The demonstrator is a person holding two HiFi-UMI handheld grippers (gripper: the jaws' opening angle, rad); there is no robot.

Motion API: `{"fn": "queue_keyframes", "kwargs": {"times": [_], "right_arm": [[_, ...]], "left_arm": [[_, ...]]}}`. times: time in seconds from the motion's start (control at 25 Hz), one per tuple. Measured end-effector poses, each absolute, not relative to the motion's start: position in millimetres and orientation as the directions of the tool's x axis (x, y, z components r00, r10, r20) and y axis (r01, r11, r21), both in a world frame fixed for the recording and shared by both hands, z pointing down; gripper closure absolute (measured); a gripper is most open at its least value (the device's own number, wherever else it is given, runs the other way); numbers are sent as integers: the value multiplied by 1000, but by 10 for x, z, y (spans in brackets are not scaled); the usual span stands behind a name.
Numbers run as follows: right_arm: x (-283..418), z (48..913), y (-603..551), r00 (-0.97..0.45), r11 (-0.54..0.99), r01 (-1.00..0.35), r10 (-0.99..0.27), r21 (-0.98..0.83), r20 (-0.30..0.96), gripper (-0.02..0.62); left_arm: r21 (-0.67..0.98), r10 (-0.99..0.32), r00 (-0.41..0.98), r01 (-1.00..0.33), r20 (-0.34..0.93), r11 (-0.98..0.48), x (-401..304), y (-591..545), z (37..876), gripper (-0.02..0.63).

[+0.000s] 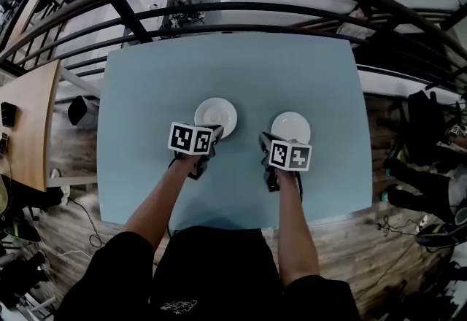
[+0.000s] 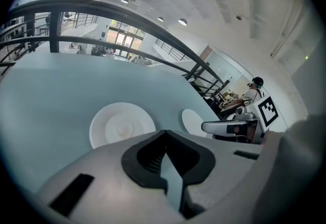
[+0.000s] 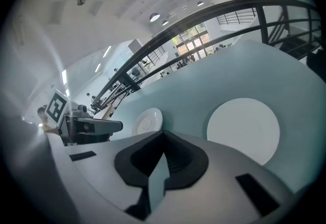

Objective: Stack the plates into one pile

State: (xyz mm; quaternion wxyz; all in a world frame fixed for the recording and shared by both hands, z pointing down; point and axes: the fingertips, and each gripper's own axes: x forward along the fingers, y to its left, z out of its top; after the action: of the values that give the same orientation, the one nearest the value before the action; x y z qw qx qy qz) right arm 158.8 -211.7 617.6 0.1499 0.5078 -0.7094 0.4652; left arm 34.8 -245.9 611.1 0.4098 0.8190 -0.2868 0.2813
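**Both grippers clenched, nothing held, plates unstacked**

You had the left gripper (image 2: 164, 132) and the right gripper (image 3: 163, 132) clamped tight, with nothing between the jaws of either. Both were over the near half of the pale blue-grey bench (image 1: 146, 137). The two plates lay flat on the bench, side by side but apart. The larger round white plate (image 1: 219, 111), with a recessed centre, was just ahead of your left gripper. The smaller round white plate (image 1: 292, 125) was just ahead of your right.
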Motion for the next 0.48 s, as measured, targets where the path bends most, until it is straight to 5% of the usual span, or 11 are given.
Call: {"fn": "queue_keyframes", "kwargs": {"times": [0.48], "right_arm": [[2520,6196,-1848,-395,-44,-837,-642,-546,657,589]], "left_arm": [[541,-162,724,-626,670,-562,1335,-2234,6152,597]]}}
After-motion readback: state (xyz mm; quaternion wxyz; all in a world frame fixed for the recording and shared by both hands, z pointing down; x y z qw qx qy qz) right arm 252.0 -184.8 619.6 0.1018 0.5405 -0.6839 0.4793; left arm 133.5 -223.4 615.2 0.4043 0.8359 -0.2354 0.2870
